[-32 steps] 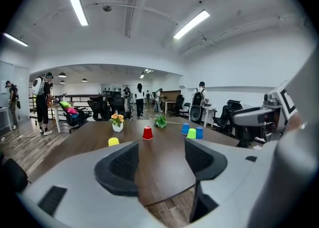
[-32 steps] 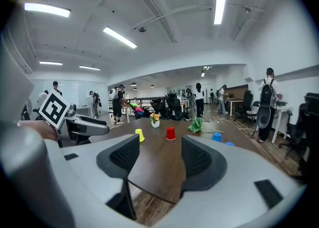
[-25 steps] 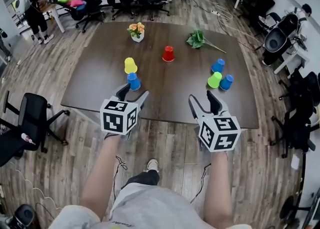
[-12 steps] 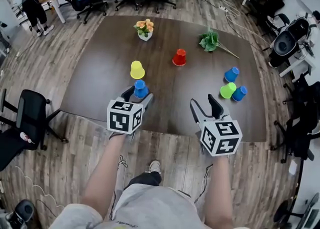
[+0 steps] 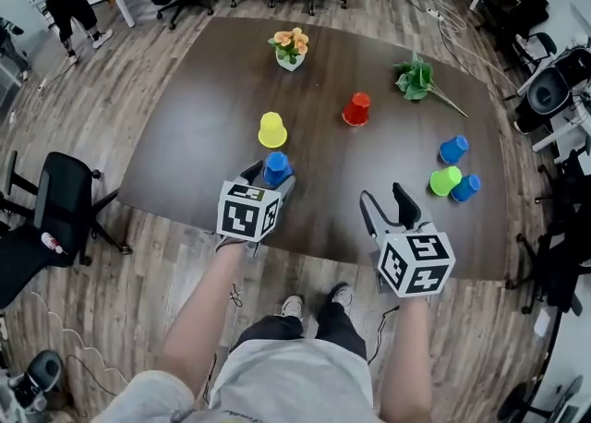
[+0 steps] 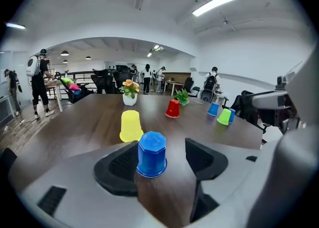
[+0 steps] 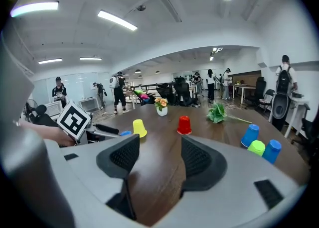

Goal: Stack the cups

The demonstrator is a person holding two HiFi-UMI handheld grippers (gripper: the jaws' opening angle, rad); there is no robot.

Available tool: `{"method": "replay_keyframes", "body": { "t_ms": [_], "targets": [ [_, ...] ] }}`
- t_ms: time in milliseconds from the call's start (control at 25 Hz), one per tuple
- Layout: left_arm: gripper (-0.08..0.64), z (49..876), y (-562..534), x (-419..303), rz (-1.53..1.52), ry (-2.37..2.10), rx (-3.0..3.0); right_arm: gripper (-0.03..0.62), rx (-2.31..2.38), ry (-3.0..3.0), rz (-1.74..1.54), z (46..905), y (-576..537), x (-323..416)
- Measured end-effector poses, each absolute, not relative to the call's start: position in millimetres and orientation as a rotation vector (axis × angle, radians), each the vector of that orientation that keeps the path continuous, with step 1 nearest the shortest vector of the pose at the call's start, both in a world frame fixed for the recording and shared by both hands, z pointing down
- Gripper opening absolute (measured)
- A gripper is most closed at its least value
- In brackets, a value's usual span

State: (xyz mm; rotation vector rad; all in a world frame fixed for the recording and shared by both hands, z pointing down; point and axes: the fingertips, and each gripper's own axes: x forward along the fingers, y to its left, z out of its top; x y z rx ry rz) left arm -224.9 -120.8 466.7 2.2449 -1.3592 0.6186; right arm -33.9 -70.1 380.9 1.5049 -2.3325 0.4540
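Upside-down cups stand on the dark wood table (image 5: 203, 89). A blue cup (image 5: 277, 168) (image 6: 151, 154) stands between the jaws of my left gripper (image 5: 272, 175) (image 6: 162, 160), which is open; the cup sits nearer the left pad, with a gap to the right pad. A yellow cup (image 5: 271, 129) (image 6: 130, 125) stands just beyond it. The red cup (image 5: 356, 109) (image 7: 184, 125) is farther back at the middle. At the right lie a blue cup (image 5: 453, 149), a green cup (image 5: 445, 180) and another blue cup (image 5: 466, 187). My right gripper (image 5: 383, 198) (image 7: 158, 160) is open and empty near the front edge.
A white pot of flowers (image 5: 291, 46) and a green leafy sprig (image 5: 417, 79) lie at the table's far side. Office chairs (image 5: 55, 218) stand around the table, and people are at desks in the background.
My left gripper has moved forward so the blue cup now stands between its jaws instead of just ahead of them. The right gripper stays open near the table edge.
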Motion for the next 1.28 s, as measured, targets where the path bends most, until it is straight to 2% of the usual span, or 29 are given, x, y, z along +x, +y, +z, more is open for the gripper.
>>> {"method": "replay_keyframes", "body": {
  "t_ms": [360,400,480,680,1280],
  "targets": [
    [0.322,497.7,-144.7,-227.8,0.698,-1.382,2.2,0.247,1.447,-2.349,0.507,411.3,-91.1,-29.4],
    [0.314,499.5,-146.6,-228.2,0.706,-1.388,2.195,0.247,1.442,-2.349,0.516,414.4,-93.3,-27.2],
    [0.233,500.7,-149.2,-227.5,0.716,-1.398,2.195,0.247,1.433,-2.346,0.537,420.7,-97.2,-22.0],
    [0.229,493.4,-156.7,-210.7,0.738,-1.377,2.227,0.247,1.436,-2.333,0.567,429.2,-107.7,-8.4],
    [0.229,476.4,-181.6,-57.3,0.773,-1.159,2.415,0.247,1.515,-2.294,0.588,421.4,-129.5,67.9]
  ]
}}
